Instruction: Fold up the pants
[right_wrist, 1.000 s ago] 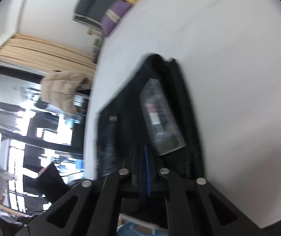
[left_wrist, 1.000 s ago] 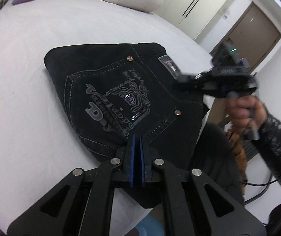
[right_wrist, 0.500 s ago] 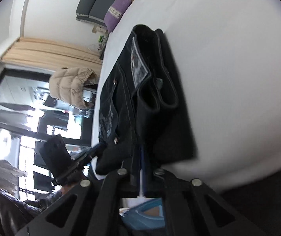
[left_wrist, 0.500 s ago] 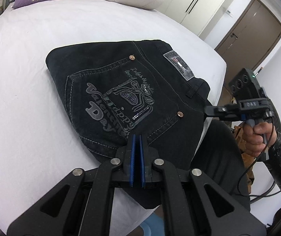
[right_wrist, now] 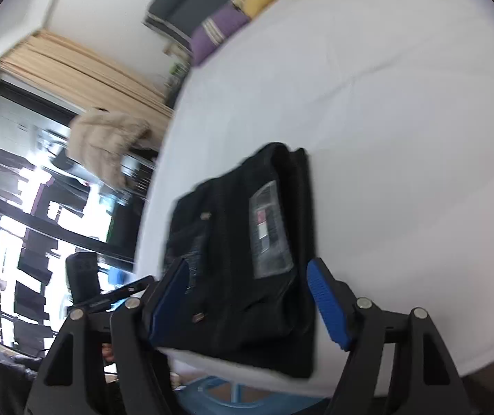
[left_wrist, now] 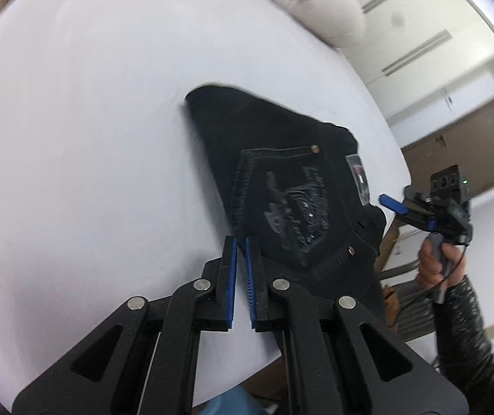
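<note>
Fingers of the right gripper (right_wrist: 250,297) stand wide apart, bracketing the near edge of the folded pants (right_wrist: 243,242) without pinching them. The bundle lies straight ahead on the bed (right_wrist: 402,103), its long axis running away from that gripper, so the right is nearer. The left gripper (left_wrist: 241,242) shows a narrow gap, empty, its tips just beside the pants' left edge. Half a second ago both were closed at that edge; each has since let go, and the left has swung aside.
</note>
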